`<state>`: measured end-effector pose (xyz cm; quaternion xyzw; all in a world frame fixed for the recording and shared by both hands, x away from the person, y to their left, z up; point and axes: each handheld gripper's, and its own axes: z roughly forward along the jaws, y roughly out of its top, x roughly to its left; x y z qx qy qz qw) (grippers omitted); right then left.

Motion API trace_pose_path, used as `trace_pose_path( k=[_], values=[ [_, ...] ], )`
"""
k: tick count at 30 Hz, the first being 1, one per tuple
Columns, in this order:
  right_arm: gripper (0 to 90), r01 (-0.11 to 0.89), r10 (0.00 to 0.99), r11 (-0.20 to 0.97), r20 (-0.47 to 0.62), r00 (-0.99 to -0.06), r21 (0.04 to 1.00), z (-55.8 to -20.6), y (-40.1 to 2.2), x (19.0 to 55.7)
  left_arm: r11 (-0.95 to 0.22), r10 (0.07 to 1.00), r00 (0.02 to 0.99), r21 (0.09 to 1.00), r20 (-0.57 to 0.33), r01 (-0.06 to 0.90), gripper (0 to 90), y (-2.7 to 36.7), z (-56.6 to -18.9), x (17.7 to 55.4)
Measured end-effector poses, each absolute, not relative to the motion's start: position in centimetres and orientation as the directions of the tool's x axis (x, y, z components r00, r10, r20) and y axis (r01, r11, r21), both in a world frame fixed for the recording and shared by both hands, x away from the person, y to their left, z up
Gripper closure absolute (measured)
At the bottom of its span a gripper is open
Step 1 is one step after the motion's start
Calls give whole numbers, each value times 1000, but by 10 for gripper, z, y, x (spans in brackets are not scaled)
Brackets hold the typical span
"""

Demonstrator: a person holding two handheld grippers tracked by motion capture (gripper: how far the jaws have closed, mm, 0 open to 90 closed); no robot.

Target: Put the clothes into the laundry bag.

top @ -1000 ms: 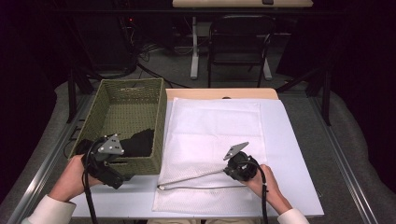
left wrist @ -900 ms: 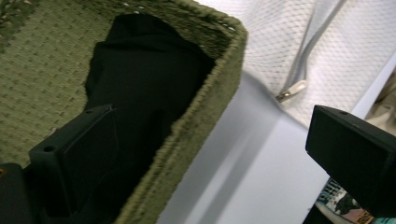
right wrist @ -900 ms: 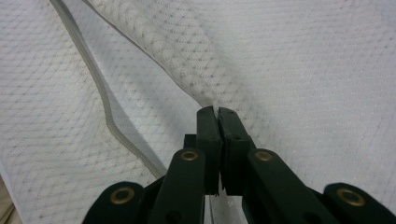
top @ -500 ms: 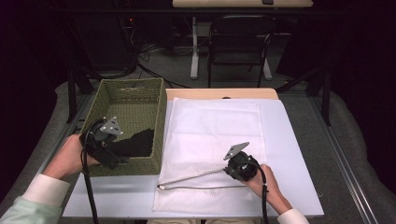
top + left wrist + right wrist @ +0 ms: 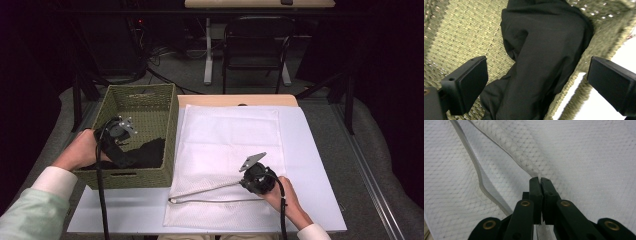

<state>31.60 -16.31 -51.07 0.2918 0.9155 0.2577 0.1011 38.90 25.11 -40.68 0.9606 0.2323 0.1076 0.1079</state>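
Note:
A white mesh bag (image 5: 227,150) lies flat on the table, its open edge toward the near side. My right gripper (image 5: 248,181) (image 5: 540,180) is shut on the upper layer of that mesh edge (image 5: 534,173) and holds it lifted. A black garment (image 5: 147,154) (image 5: 544,57) lies in the near right corner of the green woven basket (image 5: 125,97). My left gripper (image 5: 131,161) (image 5: 536,82) is inside the basket just above the black garment, jaws wide open with the cloth between them, pads not pressing on it.
The basket stands at the table's left, beside the mesh bag. A chair (image 5: 255,45) and desk legs stand beyond the table's far edge. Bare white tabletop (image 5: 320,165) lies right of the bag.
My left hand has moved away from me, deeper into the basket over the black garment. The right gripper has stayed in place, still holding the mesh edge.

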Motion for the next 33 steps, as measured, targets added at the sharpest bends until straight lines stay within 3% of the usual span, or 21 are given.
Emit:
trace_pose_path(
  k=[5,14,25,33],
  values=[
    [883,486,588,696,-31,-808,529,-511,-164,317,-873,467,874,229,135,431,83,254,-417,400],
    [884,488,588,698,-30,-809,525,-512,-163,317,-882,462,882,151,91,447,83,257,-438,419],
    [883,489,589,699,-33,-807,521,-512,-164,318,-891,445,894,116,45,438,92,257,-459,425],
    [883,486,587,703,-39,-809,519,-512,-164,318,-886,455,890,111,23,450,150,257,-467,431]
  ],
)
